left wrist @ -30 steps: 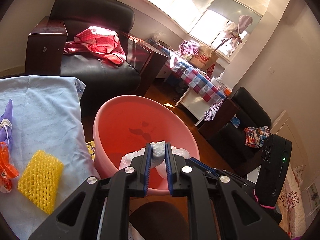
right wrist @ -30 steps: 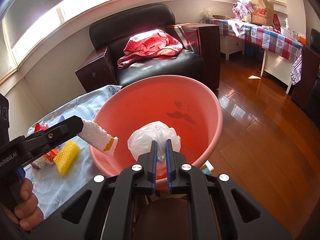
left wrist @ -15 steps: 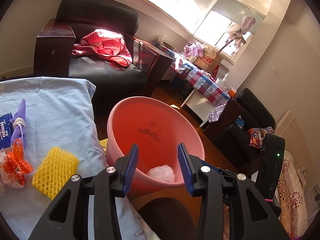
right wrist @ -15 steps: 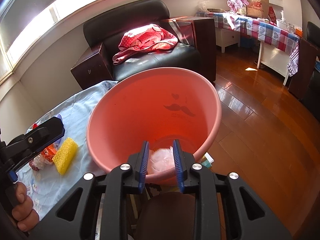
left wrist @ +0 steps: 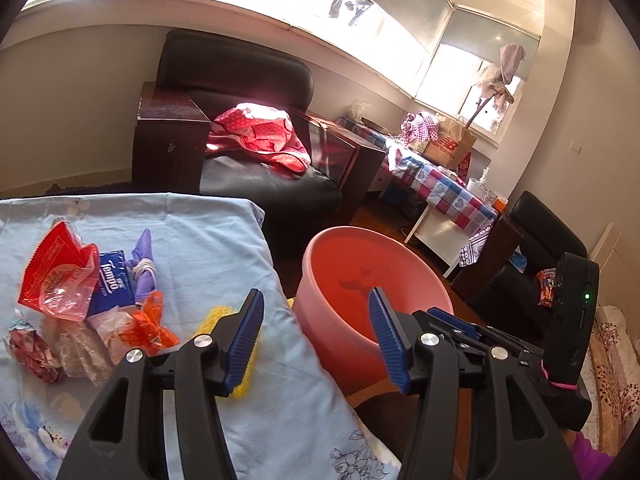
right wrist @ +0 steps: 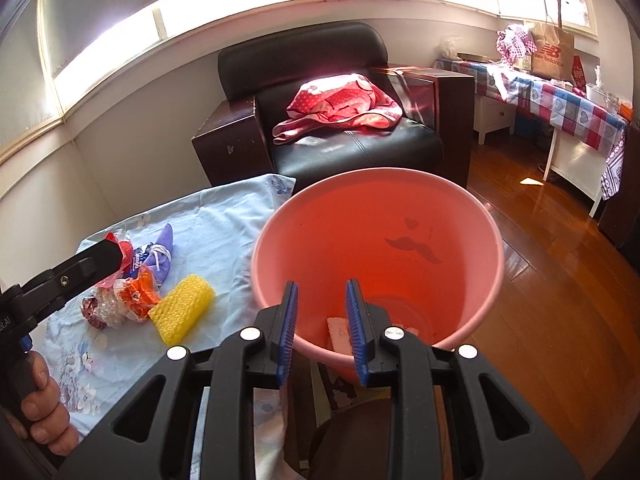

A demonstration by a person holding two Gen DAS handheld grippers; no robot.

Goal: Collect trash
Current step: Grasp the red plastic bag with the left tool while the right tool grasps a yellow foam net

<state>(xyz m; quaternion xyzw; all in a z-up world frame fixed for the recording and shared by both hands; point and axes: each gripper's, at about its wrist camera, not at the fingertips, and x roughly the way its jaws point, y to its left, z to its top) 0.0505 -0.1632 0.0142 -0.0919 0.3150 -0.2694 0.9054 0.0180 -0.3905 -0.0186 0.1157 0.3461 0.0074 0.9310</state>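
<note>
Now: left gripper (left wrist: pixel 316 336) jaws just opened wide, empty, near yellow foam net (right wrist: pixel 182 307); right gripper (right wrist: pixel 322 328) parted, empty, over pink bucket (right wrist: pixel 496 280).

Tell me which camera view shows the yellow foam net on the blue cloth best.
The right wrist view. There the yellow foam net lies fully visible on the blue cloth, beside the pink bucket. In the left wrist view the left gripper covers most of it; only yellow patches show around one finger.
</note>
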